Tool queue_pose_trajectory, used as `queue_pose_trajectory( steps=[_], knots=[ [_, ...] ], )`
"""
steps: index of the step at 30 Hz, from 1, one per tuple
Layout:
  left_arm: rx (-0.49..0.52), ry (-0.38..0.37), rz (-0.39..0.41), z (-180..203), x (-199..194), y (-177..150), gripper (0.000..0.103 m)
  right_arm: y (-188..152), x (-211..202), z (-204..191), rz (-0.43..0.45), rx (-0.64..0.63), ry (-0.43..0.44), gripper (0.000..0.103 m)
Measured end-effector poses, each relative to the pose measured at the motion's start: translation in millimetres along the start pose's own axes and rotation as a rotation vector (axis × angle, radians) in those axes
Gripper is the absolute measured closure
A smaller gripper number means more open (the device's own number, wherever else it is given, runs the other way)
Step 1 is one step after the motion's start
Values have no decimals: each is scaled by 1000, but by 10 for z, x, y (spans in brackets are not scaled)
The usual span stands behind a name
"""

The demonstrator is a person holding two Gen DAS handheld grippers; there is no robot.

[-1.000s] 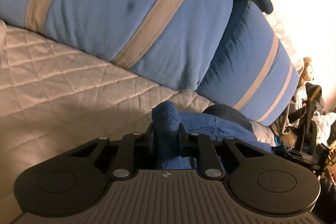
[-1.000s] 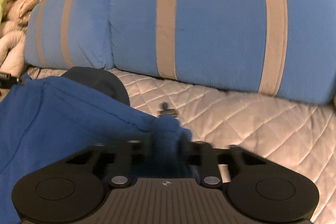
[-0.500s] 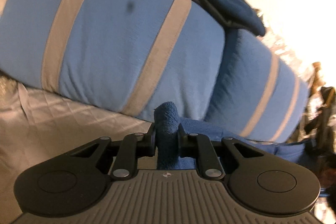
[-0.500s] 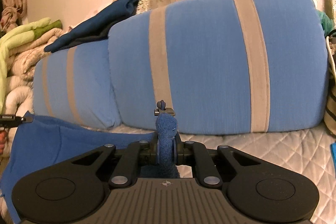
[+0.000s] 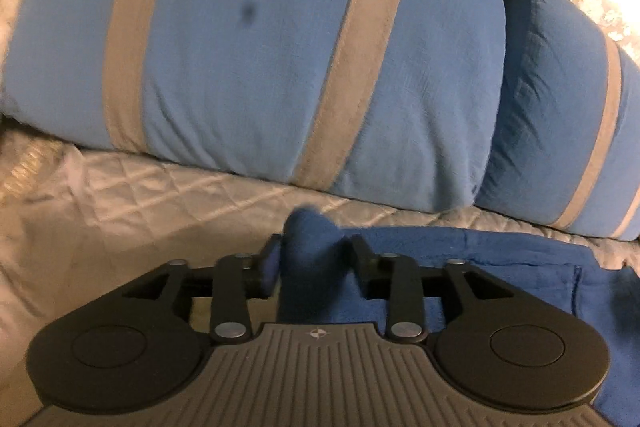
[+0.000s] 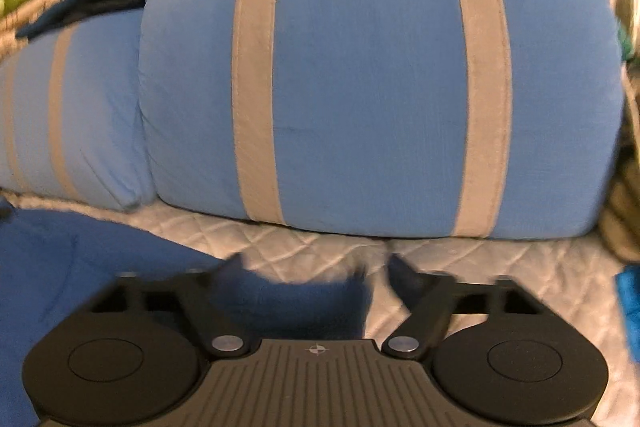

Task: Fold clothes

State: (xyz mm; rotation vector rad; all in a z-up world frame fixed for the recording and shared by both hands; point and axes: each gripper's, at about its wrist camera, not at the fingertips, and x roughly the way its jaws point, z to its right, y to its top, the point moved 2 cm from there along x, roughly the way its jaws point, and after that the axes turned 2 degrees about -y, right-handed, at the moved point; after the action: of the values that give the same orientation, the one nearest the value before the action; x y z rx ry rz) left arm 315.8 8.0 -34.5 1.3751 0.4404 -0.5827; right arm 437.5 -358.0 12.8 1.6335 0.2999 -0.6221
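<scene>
The left gripper [image 5: 314, 247] pinches a bunched fold of the blue garment [image 5: 500, 267]; the cloth spreads to its right over the quilted cover [image 5: 120, 195]; the right gripper [image 6: 314, 269] stands spread wide, the garment [image 6: 80, 259] lying between and left of its fingers; 2 striped blue cushions [image 6: 360, 87] stand behind.

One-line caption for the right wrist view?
Right gripper open over blue garment on quilted cover, striped pillows behind.
</scene>
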Motion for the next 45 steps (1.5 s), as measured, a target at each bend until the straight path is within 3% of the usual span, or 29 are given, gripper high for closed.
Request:
queue_pose_trajectory(
  steps=[1,3,5,9,17,23,26,30,34,39,45],
  knots=[
    [9,19,7,0,-65,1,51,-4,-47,-5,1,-15,-20,1],
    [28,57,22,-1,-195,3,43,-19,-153,-13,-15,-41,-36,0],
    [42,86,31,3,-330,-1,42,-42,-245,-22,-48,-59,-43,0],
    [57,110,-8,78,-569,-123,32,-144,-508,-95,-87,-82,-53,0],
    [103,84,-23,463,-652,-382,32,-279,-821,-424,-114,16,-12,0],
    [149,57,-22,742,-622,-595,31,-352,-738,-844,-57,-17,-13,0],
    [214,102,-17,790,-397,-832,28,-522,-548,-945,-37,-44,-35,0],
    [217,110,75,714,-253,-1144,22,-984,-229,-1013,-42,-129,-90,0],
    [224,113,51,701,-200,-1080,20,-1146,-201,-1020,15,-132,-131,1],
    [229,118,51,710,-232,-1072,20,-1101,-201,-956,-9,-103,-105,0],
    [238,132,-7,733,-233,-969,20,-986,-256,-935,-66,-80,-37,0]
  ],
)
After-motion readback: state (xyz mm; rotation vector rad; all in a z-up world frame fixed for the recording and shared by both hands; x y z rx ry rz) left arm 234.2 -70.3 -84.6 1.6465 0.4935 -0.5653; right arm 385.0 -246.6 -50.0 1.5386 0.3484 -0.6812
